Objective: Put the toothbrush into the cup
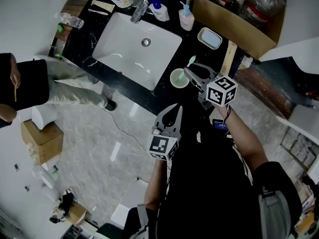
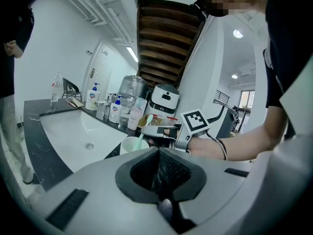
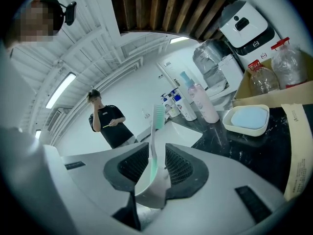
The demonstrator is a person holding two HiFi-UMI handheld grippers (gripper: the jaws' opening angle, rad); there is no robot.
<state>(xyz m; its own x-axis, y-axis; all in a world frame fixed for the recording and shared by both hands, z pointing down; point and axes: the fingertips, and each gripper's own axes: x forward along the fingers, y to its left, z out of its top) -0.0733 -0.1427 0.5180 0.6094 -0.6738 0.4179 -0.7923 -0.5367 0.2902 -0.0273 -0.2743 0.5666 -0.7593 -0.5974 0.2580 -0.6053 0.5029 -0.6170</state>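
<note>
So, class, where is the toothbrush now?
The toothbrush stands in the cup on the counter, just right of the sink in the head view, between the right gripper's parted jaws.

The left gripper (image 2: 159,174) fills the foreground, its jaws together with nothing between them. Beyond it lies the white sink (image 2: 73,131). Just right of the sink stands a pale cup (image 2: 131,145) holding a green toothbrush (image 2: 143,130). Slightly further right of the sink is the right gripper (image 2: 155,131). Soap bottles (image 2: 92,97) stand behind the sink.
</note>
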